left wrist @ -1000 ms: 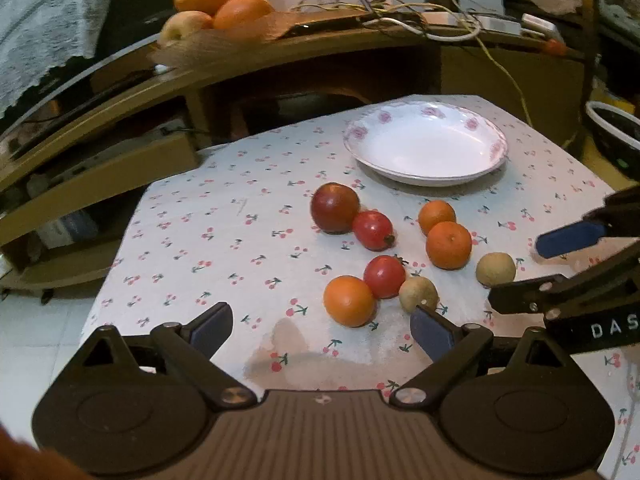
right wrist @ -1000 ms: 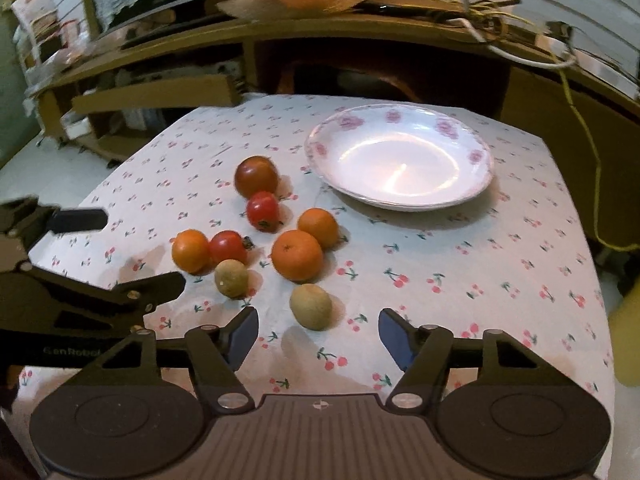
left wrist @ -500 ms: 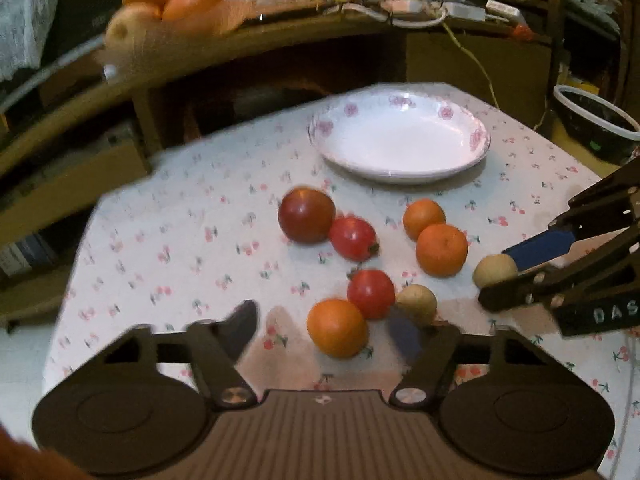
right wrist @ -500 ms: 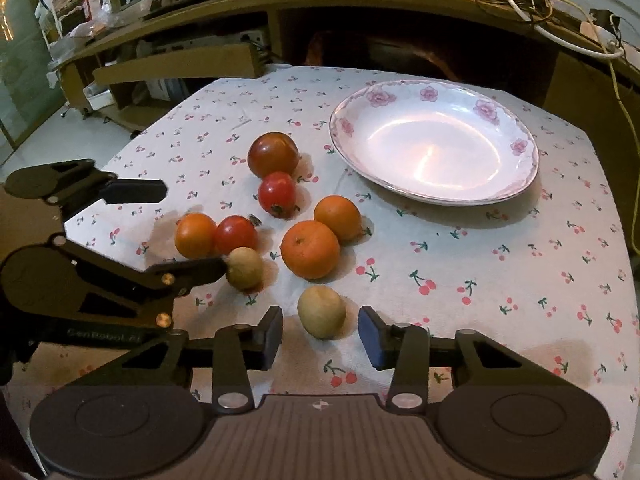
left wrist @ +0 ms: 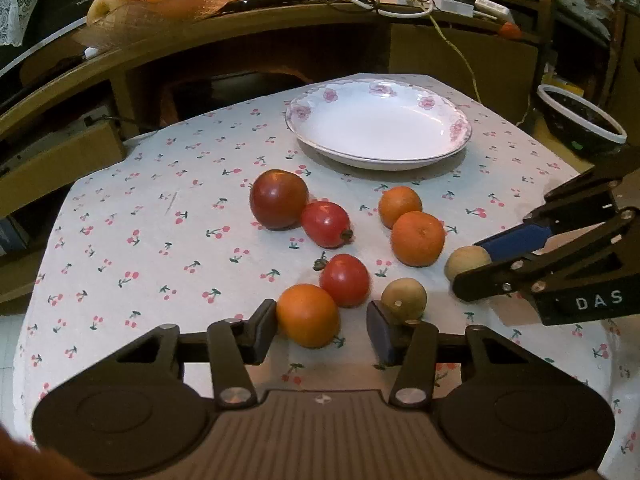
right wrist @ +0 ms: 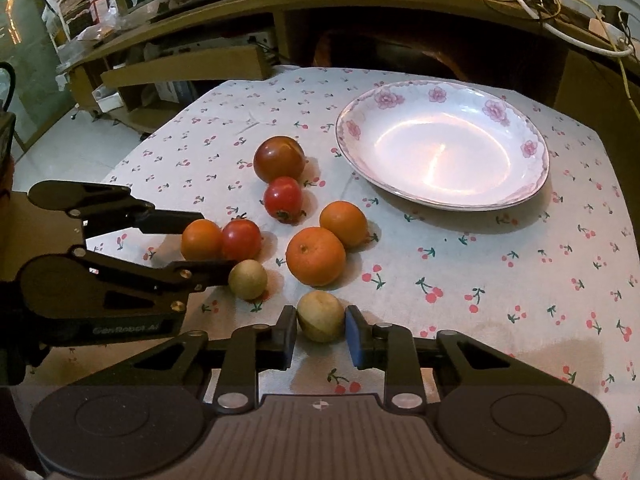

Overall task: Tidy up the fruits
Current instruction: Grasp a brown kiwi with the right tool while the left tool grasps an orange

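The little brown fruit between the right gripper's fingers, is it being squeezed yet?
Touching. In the right wrist view, both fingers of the right gripper press against the brown fruit, no gap showing.

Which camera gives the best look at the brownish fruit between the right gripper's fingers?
The right wrist view: the brownish fruit sits front and centre between the right gripper fingers, fully visible. In the left wrist view the same fruit is off to the side, partly hidden behind that gripper's fingers.
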